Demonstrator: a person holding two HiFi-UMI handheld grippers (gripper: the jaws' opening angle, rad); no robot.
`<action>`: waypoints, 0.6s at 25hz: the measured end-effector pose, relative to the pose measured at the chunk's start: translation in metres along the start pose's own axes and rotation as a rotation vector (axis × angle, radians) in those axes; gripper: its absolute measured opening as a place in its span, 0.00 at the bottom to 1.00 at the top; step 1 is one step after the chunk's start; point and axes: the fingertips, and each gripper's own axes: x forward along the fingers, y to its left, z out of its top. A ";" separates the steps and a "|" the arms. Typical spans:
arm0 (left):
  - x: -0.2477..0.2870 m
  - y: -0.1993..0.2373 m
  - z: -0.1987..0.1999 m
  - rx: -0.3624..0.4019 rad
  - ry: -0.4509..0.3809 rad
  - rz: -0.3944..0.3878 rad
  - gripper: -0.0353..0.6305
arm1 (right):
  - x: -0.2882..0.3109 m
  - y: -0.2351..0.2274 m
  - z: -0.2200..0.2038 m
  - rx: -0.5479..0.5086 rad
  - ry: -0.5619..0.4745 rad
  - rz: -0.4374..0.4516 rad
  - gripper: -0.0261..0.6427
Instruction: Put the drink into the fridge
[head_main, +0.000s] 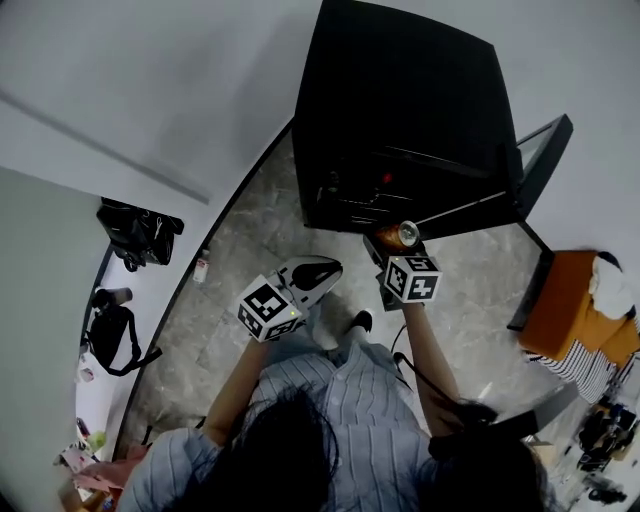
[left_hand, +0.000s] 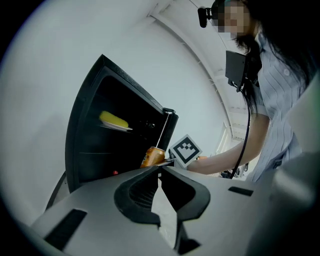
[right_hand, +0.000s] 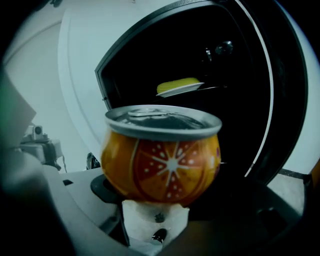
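One drink, an orange can, sits clamped between the jaws of the right gripper, gripped low on its body; its long axis stands upright with the lid uppermost, and the can's far side faces the fridge. The label shows a cut orange slice with white spokes and dots; no brand name or lettering can be read on the side that shows. The left gripper has its jaws pressed together at the tips with nothing between them; in the head view it hangs beside the right one and a little further back, so the right gripper is the nearer to the opening. Straight ahead of the can lies the black fridge, its door swung open to the right; the dark inside is well lit only on an upper shelf, where a yellow item lies. The coming move, I judge, is a push forward, keeping the can upright.
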 end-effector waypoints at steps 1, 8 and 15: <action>0.001 0.002 0.001 0.007 0.004 -0.013 0.07 | 0.008 -0.003 0.002 -0.003 0.002 -0.010 0.53; -0.005 0.026 0.006 0.042 0.034 -0.051 0.07 | 0.060 -0.020 0.015 -0.009 0.004 -0.078 0.53; -0.009 0.037 0.010 0.028 0.033 -0.078 0.07 | 0.100 -0.047 0.022 0.029 0.003 -0.154 0.53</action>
